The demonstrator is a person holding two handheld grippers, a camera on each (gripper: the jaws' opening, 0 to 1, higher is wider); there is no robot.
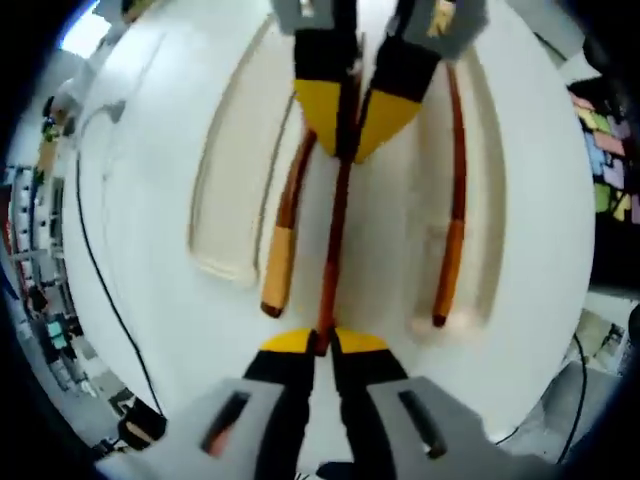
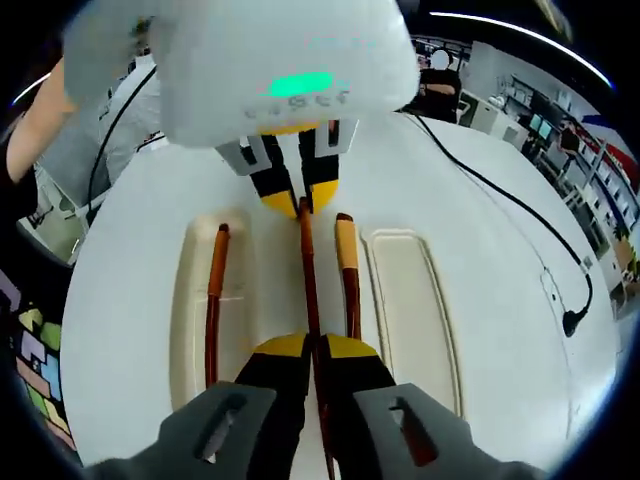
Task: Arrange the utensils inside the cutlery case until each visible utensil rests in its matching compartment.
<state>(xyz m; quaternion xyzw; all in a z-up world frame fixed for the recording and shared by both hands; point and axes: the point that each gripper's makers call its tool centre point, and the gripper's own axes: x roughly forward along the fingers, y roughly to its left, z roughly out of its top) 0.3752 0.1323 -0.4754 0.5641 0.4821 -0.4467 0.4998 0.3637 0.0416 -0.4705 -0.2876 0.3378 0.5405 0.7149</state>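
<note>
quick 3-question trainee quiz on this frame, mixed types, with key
1. True or false: the left gripper and the right gripper are both shut on the same long utensil.
2. How many wooden-handled utensils show on or over the white cutlery case? A) one B) three C) five
3. Fill in: in the right gripper view, the wide compartment at the right of the case holds ____ utensils.

Key:
1. True, one gripper at each end.
2. B: the held one, a utensil with a pale handle beside it, and one in the slot on the other side.
3. No.
</note>
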